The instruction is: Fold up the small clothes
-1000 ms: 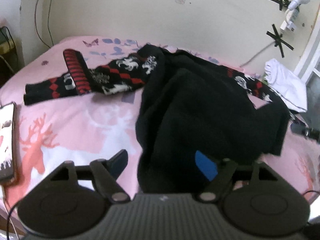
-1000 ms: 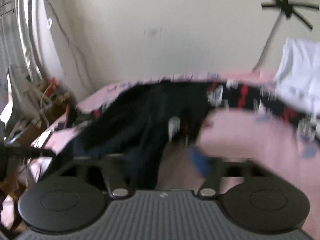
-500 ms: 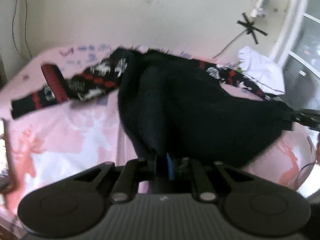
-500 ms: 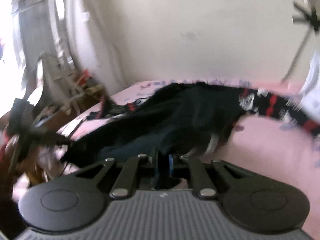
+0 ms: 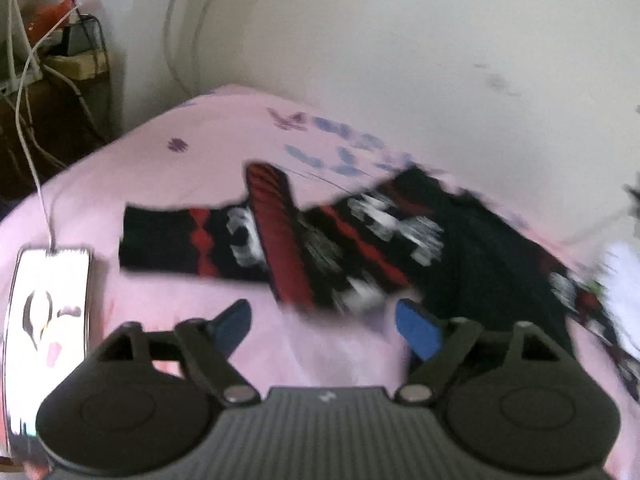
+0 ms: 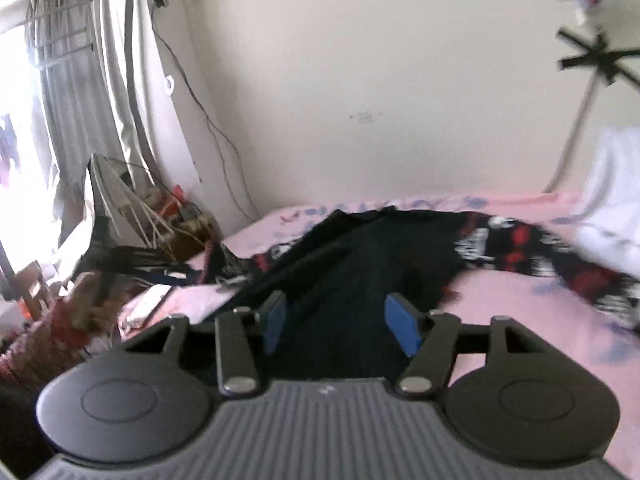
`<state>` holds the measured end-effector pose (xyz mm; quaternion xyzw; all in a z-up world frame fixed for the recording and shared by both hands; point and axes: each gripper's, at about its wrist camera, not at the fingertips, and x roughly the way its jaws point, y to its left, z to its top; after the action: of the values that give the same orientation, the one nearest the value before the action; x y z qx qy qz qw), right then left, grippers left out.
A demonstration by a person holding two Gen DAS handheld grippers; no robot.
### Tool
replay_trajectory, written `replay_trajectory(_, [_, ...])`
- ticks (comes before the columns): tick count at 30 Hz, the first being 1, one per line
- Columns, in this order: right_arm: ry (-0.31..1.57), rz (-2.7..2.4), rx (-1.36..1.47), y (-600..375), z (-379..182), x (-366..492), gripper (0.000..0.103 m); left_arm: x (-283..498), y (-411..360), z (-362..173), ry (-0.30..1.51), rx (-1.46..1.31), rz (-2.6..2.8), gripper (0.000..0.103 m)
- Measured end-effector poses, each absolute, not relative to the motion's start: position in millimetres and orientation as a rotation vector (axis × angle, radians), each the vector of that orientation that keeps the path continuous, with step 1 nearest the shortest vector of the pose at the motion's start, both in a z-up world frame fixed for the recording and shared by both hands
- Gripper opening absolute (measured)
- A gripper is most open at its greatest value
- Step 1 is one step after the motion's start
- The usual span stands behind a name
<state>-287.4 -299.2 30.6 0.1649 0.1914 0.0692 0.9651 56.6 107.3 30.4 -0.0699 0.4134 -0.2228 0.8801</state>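
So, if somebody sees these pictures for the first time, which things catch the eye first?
First the black sweater with red and white pattern, spread over the pink bed; one patterned sleeve lies stretched toward the left. Next, both open grippers in the foreground: the left gripper over bare sheet, the right gripper over the sweater's dark body. A white phone on its cable lies at the bed's left edge.

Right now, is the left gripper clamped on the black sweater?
No, the left gripper has its jaws spread wide over bare pink bedsheet, with the black sweater lying beyond them, ungripped.
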Motion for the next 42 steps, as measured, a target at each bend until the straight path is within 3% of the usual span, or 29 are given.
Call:
replay_trajectory(1, [0.398,0.156,0.356,-297.7,24.1,-268.1,0.061,71.5,99.5,26.4,0.871,-0.128,-0.416,0.082])
replay_trajectory(2, [0.406,0.174,0.377,-294.4,17.7,-253.1,0.061,86.3,93.8,21.3,0.885,-0.108,-0.366,0.066])
replay_trajectory(3, [0.419,0.192,0.4,-291.1,9.8,-235.3,0.061,103.8,88.4,14.5,0.913,-0.096,-0.319,0.027])
replay_trajectory(4, [0.433,0.197,0.416,-288.0,4.3,-223.9,0.061,118.0,86.4,10.6,0.947,-0.099,-0.309,0.011])
replay_trajectory(6, [0.466,0.199,0.422,-281.0,-8.0,-200.1,0.061,140.3,92.5,17.2,0.932,-0.151,-0.253,0.009])
replay_trajectory(10, [0.573,0.176,0.422,-272.6,-34.8,-172.7,0.061,171.4,115.1,68.3,0.712,-0.168,-0.011,0.009])
replay_trajectory(16, [0.575,0.217,0.516,-286.4,-49.8,-169.0,0.061,192.1,74.3,106.9,0.733,-0.111,-0.12,0.009])
replay_trajectory(20, [0.562,0.244,0.604,-295.4,-55.4,-171.6,0.06,169.5,14.3,136.7,0.716,-0.074,-0.301,0.01])
replay_trajectory(22, [0.558,0.25,0.623,-298.8,-54.3,-172.8,0.06,144.5,-32.2,148.2,0.7,-0.003,-0.438,0.015])
replay_trajectory(23, [0.558,0.253,0.626,-298.2,-54.8,-172.3,0.06,130.7,-57.7,150.7,0.699,0.041,-0.514,0.035])
replay_trajectory(24, [0.557,0.255,0.626,-298.0,-54.7,-172.7,0.06,114.1,-84.9,151.7,0.707,0.081,-0.621,0.066])
replay_trajectory(26, [0.556,0.26,0.63,-298.3,-54.0,-173.0,0.06,84.3,-119.1,152.7,0.686,0.125,-0.789,0.083])
replay_trajectory(29, [0.549,0.266,0.65,-300.8,-54.7,-173.1,0.06,52.6,-140.3,157.2,0.614,0.171,-0.917,0.085])
replay_trajectory(33, [0.545,0.274,0.662,-302.1,-55.8,-173.4,0.061,67.7,-130.3,147.3,0.595,0.158,-0.831,0.094])
replay_trajectory(42, [0.561,0.287,0.7,-316.4,-32.9,-151.3,0.06,147.1,-79.7,60.6,0.715,0.062,-0.495,0.087])
